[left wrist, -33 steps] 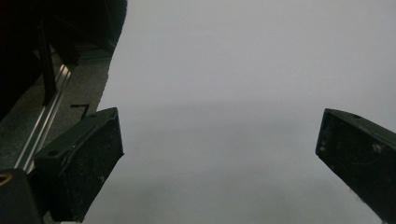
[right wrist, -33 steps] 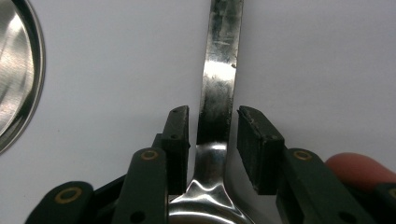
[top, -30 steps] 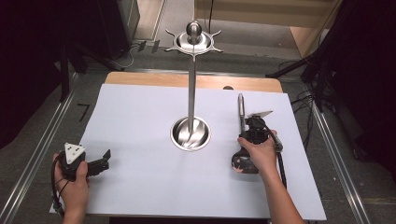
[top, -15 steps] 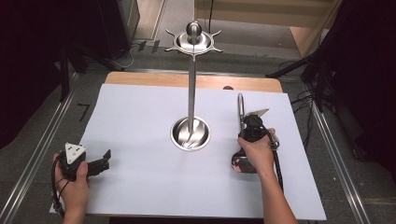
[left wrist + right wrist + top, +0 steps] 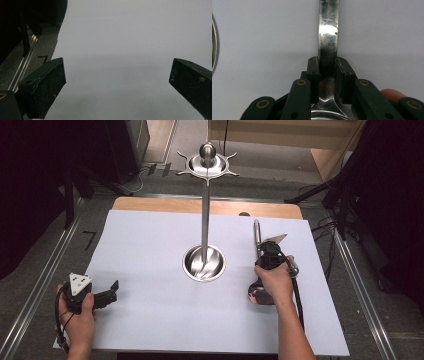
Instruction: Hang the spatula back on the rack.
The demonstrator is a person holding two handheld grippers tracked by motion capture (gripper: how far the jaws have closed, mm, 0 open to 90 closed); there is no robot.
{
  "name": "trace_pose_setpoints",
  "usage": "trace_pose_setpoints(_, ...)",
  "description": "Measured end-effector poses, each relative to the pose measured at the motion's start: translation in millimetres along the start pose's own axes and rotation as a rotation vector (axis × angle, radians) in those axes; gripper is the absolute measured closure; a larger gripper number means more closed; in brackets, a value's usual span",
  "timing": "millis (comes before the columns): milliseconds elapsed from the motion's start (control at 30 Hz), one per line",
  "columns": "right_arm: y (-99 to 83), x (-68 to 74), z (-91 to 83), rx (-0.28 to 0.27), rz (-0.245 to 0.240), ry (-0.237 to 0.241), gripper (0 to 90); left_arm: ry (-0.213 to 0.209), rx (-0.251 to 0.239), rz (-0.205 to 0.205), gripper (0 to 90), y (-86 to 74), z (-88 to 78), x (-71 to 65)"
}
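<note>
A steel spoon [image 5: 256,231] lies on the white sheet to the right of the stand, with its handle pointing away from the person. Its bowl [image 5: 256,295] sits under the right hand. My right gripper [image 5: 260,251] is shut on the spoon handle [image 5: 327,37], and both black pads press its sides just above the bowl. My left gripper [image 5: 111,289] rests at the sheet's near left corner. It is open, its jaws are wide apart [image 5: 117,72], and nothing lies between them.
A tall steel stand [image 5: 205,215] rises mid-table from a shallow round dish base [image 5: 204,263], and a spiked crown top [image 5: 207,162] sits at its far end. The dish rim [image 5: 213,45] shows left of the spoon. White sheet [image 5: 150,320] covers the wooden table [image 5: 175,205].
</note>
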State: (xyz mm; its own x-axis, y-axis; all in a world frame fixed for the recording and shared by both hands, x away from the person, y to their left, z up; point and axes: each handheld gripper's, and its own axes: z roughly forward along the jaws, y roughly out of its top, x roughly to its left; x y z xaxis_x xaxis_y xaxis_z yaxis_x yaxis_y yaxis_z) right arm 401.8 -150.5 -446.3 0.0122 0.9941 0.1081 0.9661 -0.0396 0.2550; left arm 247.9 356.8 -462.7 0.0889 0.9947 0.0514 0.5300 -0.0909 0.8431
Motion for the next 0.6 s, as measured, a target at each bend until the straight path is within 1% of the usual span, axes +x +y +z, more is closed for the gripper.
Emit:
trace_pose_setpoints(33, -1.2, 0.3, 0.2, -0.019, -0.015, 0.000, 76.7, 0.002, -0.001, 0.000, 1.3, 0.0, 0.1, -0.2)
trace_pose_setpoints(167, -3.1, -0.5, -0.2, -0.033, -0.025, 0.003, 76.8, 0.002, 0.000, 0.001, 1.3, 0.0, 0.0, 0.0)
trace_pose_setpoints(367, -9.4, -8.2, -0.9, -0.080, -0.030, 0.060, 76.9, 0.005, 0.006, 0.004, 1.3, 0.1, -0.1, -0.2)
trace_pose_setpoints(433, -12.6, -10.1, -1.2, -0.101, -0.040, 0.071, 76.9, 0.004, 0.003, 0.002, 1.3, 0.1, 0.2, -0.5)
trace_pose_setpoints(467, -15.9, -11.6, -1.7, -0.120, -0.046, 0.085, 77.0, 0.005, 0.006, 0.003, 1.3, 0.2, 0.1, -0.7)
trace_pose_setpoints(500, -15.9, -11.6, -1.7, -0.120, -0.046, 0.085, 77.0, 0.005, 0.007, 0.005, 1.3, 0.2, -0.1, -0.6)
trace_pose_setpoints(600, -20.6, -14.8, -3.3, -0.152, -0.051, 0.102, 77.0, 0.006, 0.007, 0.005, 1.3, 0.2, -0.1, -0.6)
